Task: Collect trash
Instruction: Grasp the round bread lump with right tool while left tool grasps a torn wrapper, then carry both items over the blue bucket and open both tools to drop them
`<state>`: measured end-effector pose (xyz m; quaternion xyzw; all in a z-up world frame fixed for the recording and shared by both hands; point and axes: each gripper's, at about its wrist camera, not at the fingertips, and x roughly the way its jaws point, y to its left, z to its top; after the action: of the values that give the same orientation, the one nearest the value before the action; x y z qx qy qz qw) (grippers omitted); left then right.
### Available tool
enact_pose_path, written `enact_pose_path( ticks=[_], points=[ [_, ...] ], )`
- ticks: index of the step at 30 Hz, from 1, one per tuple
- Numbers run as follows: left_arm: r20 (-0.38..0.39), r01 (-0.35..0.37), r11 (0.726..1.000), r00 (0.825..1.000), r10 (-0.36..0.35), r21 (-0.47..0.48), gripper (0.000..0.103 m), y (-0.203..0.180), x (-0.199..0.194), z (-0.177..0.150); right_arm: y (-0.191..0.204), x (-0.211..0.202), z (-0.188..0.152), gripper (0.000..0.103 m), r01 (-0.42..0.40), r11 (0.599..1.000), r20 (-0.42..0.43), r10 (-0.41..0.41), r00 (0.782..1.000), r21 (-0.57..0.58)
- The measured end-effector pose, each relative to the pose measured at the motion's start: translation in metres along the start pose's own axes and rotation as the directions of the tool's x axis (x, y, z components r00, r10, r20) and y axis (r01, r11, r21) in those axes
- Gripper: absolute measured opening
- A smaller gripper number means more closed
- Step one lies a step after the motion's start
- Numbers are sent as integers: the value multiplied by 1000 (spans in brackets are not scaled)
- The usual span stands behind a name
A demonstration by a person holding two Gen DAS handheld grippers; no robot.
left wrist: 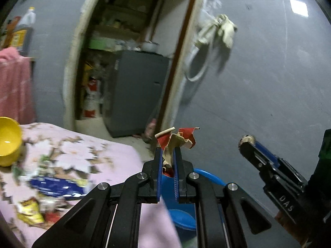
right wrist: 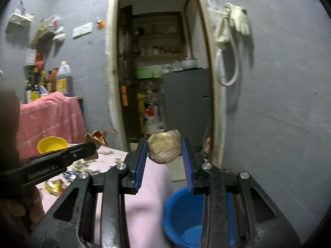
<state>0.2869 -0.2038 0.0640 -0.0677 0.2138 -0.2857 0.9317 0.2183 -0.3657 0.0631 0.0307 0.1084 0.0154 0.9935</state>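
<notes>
Your left gripper (left wrist: 168, 155) clamps a crumpled wrapper (left wrist: 178, 139); your right gripper (right wrist: 164, 152) grips a pale wad (right wrist: 164, 148) above the blue bucket (right wrist: 182, 217).

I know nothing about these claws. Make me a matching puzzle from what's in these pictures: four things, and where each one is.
1. crumpled red and brown wrapper
2. pale round food lump
3. round blue plastic bucket
4. yellow plastic bowl

a. on the floor beside the table
b. in the right claw
c. in the left claw
d. on the flowered tablecloth

Pairs: 1-c, 2-b, 3-a, 4-d
</notes>
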Motion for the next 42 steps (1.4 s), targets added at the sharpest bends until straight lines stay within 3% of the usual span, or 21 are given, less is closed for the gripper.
enact_pose_path(
  ticks=[8,18,22,26,34,39,42],
  points=[
    [-186,44,999,982,-43,-1,7,-26,68,-19,-58,14,-32,54,89,994,-115,-81,990,64],
    [-400,56,998,915,-47,12,11,-30,140,-52,-94,50,-72,55,138,981,-294,-92,951,140],
    [-427,41,999,903,-43,-15,26,-23,147,-61,-98,56,-77,57,153,976,-319,-96,943,156],
    [-399,27,999,916,-40,-36,28,-16,135,-60,-99,52,-77,60,163,972,-320,-102,942,169],
    [-266,-17,998,964,1,-55,37,-2,80,-41,-81,35,-55,69,142,976,-247,-99,964,163],
    [-146,-75,994,987,63,-77,51,16,34,-28,-56,20,-36,78,103,984,-171,-77,982,147],
    [-79,-121,990,990,115,-77,58,28,5,-20,-39,10,-28,86,81,988,-124,-64,990,135]
  ],
)
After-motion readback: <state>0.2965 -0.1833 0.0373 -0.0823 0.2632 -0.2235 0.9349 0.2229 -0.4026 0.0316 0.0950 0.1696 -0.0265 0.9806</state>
